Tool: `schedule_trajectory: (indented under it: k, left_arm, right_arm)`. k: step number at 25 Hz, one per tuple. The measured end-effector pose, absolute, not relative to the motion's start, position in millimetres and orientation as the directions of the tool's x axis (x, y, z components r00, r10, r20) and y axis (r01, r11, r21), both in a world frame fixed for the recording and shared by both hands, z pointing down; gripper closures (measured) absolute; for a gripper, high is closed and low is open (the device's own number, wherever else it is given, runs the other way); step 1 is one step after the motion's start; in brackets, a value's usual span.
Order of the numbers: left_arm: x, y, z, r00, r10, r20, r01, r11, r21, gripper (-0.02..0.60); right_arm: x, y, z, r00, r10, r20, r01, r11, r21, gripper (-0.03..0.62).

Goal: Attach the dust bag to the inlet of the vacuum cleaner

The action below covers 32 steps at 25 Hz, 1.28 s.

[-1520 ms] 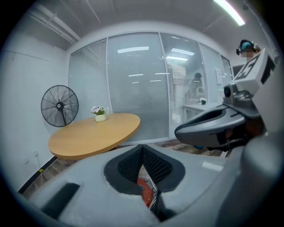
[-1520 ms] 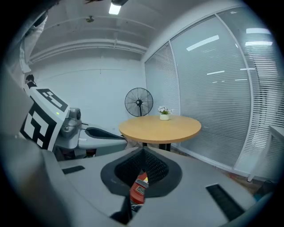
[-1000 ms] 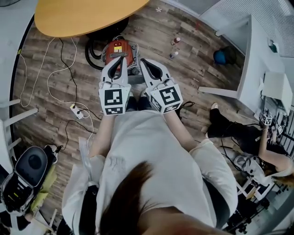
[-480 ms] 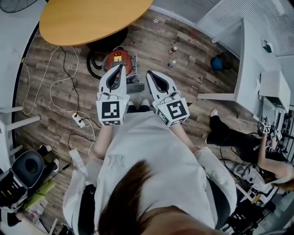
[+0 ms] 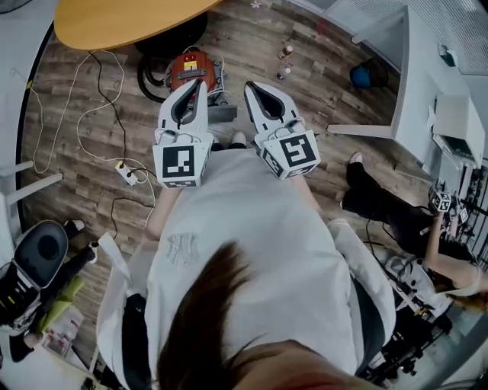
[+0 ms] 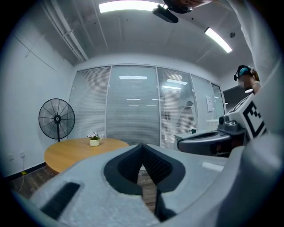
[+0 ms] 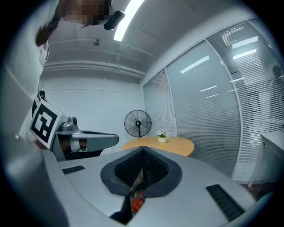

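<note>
The red vacuum cleaner (image 5: pixel 189 67) sits on the wood floor under the edge of the round table, with its black hose (image 5: pixel 146 78) coiled at its left. My left gripper (image 5: pixel 200 84) and right gripper (image 5: pixel 250 86) are held side by side above the floor, pointing toward the vacuum, both shut and empty. In the left gripper view the jaws (image 6: pixel 142 147) meet at the tip. The right gripper view shows its jaws (image 7: pixel 143 151) likewise together, with a bit of the red vacuum (image 7: pixel 137 202) below them. No dust bag shows in any view.
A round wooden table (image 5: pixel 122 19) stands beyond the vacuum, a standing fan (image 6: pixel 57 119) behind it. White cables and a power strip (image 5: pixel 124 174) lie at the left, small bottles (image 5: pixel 284 55) and a white desk (image 5: pixel 427 99) at the right. A seated person (image 5: pixel 393 221) is lower right.
Both grippers have risen a little and stayed shut and empty. The vacuum has slid up toward the top of the head view.
</note>
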State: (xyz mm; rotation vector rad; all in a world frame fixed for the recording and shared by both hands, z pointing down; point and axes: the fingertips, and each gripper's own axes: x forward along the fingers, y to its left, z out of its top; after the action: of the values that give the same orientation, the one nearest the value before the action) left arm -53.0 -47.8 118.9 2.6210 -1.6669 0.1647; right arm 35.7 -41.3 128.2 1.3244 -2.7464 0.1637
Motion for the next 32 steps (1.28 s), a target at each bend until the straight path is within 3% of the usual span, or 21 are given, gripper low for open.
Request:
schedule_trajectory:
  k: [32]
  left_arm:
    - [-75, -28, 133, 0.423, -0.895, 0.141, -0.904, -0.427, 0.004, 0.565]
  right_arm:
    - [-20, -37, 161, -0.635, -0.737, 0.231, -0.763, 0.646, -0.035, 0.592]
